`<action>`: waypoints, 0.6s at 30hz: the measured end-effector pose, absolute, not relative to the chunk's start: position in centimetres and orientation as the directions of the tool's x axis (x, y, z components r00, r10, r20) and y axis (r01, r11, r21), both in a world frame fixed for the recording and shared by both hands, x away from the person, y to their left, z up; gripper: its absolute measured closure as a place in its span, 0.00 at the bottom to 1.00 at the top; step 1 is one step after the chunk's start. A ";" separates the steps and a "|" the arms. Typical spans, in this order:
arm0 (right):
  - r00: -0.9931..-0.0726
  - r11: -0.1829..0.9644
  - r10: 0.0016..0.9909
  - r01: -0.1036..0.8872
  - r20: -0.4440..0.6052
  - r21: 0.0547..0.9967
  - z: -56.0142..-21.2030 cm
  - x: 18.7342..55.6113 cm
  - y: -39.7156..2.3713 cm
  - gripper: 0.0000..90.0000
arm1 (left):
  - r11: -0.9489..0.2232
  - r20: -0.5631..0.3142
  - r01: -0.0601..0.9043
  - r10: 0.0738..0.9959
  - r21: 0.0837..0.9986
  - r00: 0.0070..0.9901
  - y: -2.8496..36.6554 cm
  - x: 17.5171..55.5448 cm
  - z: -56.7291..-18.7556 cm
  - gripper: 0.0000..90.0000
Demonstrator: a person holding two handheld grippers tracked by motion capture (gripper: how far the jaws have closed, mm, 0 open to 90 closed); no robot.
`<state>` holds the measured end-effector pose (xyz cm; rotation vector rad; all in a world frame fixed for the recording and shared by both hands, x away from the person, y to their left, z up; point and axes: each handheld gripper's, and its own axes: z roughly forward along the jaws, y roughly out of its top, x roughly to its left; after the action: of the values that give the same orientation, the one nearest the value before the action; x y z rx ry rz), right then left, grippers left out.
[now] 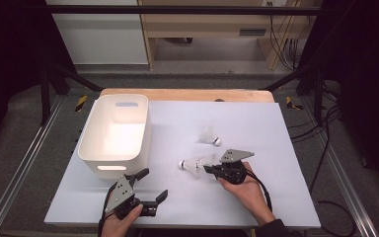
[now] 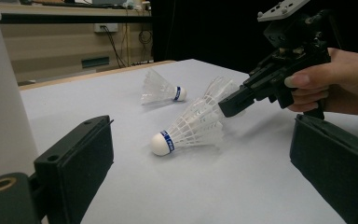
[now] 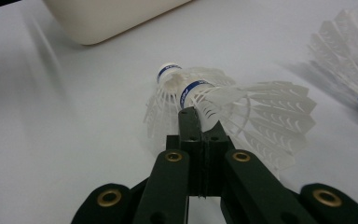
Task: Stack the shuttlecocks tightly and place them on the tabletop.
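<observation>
Near the middle of the white sheet, my right gripper point(image 1: 208, 169) is shut on the feather skirt of a white shuttlecock point(image 1: 193, 164) with a blue band. In the right gripper view the closed jaws point(image 3: 191, 116) pinch that shuttlecock point(image 3: 261, 107), and a second shuttlecock's cork point(image 3: 168, 72) shows just behind it. Another shuttlecock point(image 1: 210, 136) lies on its side a little farther back. My left gripper point(image 1: 154, 183) stands open near the front edge, nothing between its jaws. From it I see the held shuttlecock point(image 2: 191, 128), cork on the sheet, and the right gripper point(image 2: 227, 108) on its feathers.
A white plastic bin point(image 1: 140, 133) stands at the left of the sheet, just beyond the left gripper, with its wall at the left edge of the left gripper view point(image 2: 0, 93). The white sheet point(image 1: 256, 128) covers a wooden table; dark frame posts flank it.
</observation>
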<state>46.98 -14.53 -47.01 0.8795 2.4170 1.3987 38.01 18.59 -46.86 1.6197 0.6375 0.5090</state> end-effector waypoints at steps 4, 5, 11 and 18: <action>-0.802 0.381 0.588 0.392 0.107 0.838 -47.3 47.2 -13.7 1.00 | -0.084 -0.032 0.116 0.662 0.990 0.749 18.5 38.0 -46.8 0.07; -0.802 0.382 0.587 0.393 0.109 0.836 -47.4 47.2 -13.6 1.00 | -0.088 -0.029 0.116 0.661 0.989 0.750 18.6 38.0 -46.8 0.07; -0.807 0.391 0.582 0.389 0.103 0.834 -47.6 47.3 -13.0 1.00 | -0.088 -0.030 0.117 0.658 0.989 0.752 18.4 38.0 -46.9 0.07; -0.810 0.389 0.577 0.386 0.105 0.836 -47.8 47.3 -12.8 1.00 | -0.091 -0.029 0.117 0.657 0.989 0.754 18.3 37.9 -46.9 0.07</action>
<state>47.26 -12.83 -47.76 0.8600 2.4430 1.3868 37.94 18.31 -46.91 1.6250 0.6316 0.5044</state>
